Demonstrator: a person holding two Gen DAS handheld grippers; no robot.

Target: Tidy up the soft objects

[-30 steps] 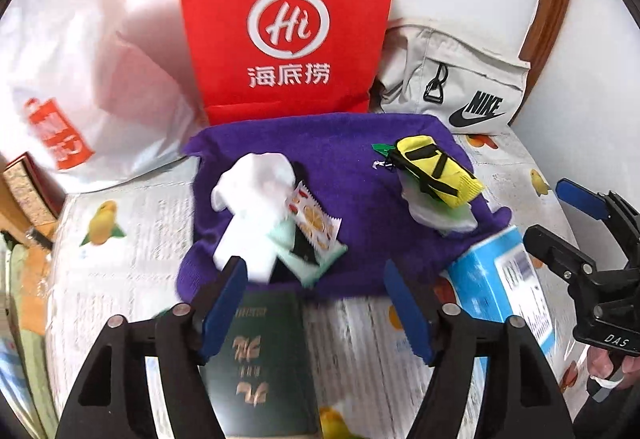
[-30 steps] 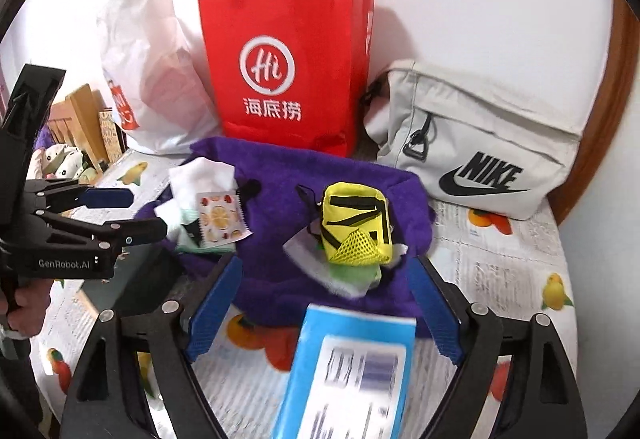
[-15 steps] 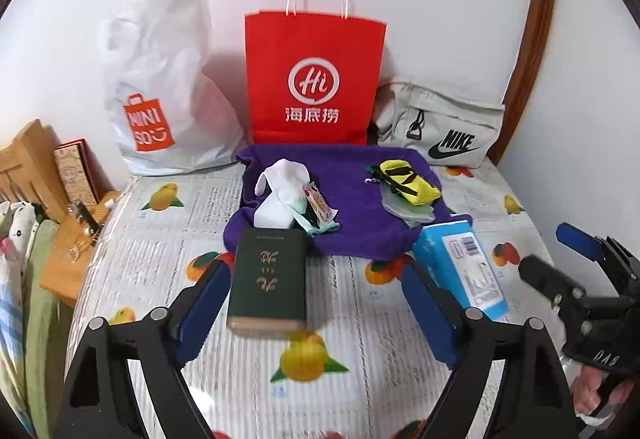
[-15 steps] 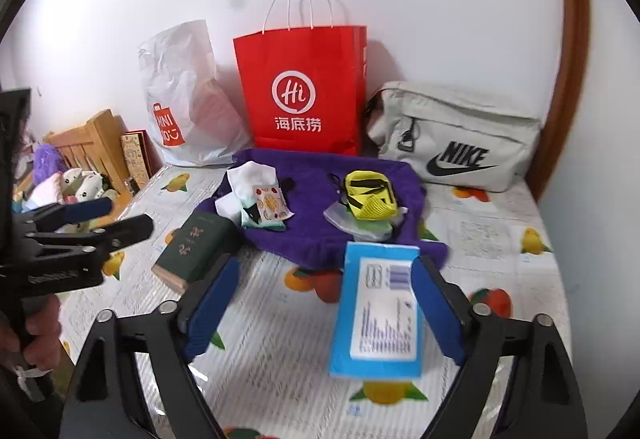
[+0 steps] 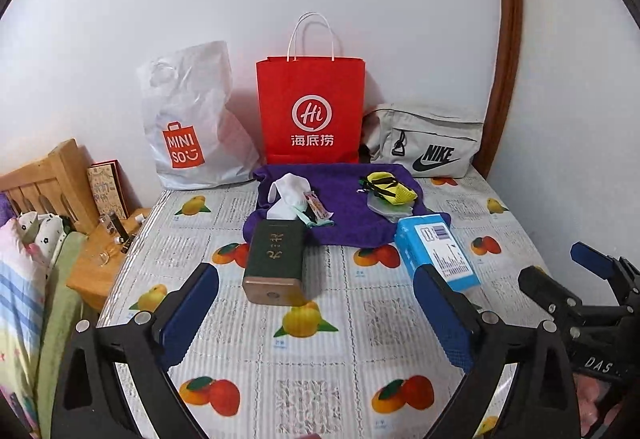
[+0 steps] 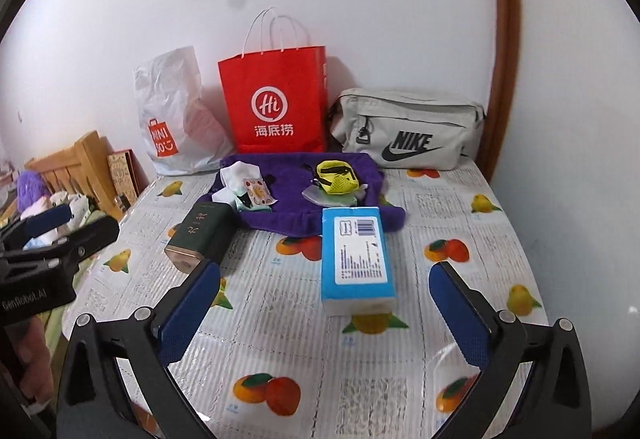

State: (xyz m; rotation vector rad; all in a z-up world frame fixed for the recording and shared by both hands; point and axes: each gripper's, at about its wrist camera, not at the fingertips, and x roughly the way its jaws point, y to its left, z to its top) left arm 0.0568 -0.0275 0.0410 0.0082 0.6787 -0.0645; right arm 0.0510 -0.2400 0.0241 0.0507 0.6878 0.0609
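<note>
A purple cloth lies at the back of the fruit-print table. On it lie a white sock, a small snack packet and a yellow mesh pouch. My left gripper is open and empty over the near table. My right gripper is open and empty too, well short of the cloth.
A dark green box and a blue tissue pack lie in front of the cloth. A red paper bag, a white Miniso bag and a grey Nike bag stand against the wall. A wooden bedside stand is at left.
Both grippers have pulled back and risen away from the cloth, so the whole table now shows. Both stay open and empty. Nothing on the table has moved.
</note>
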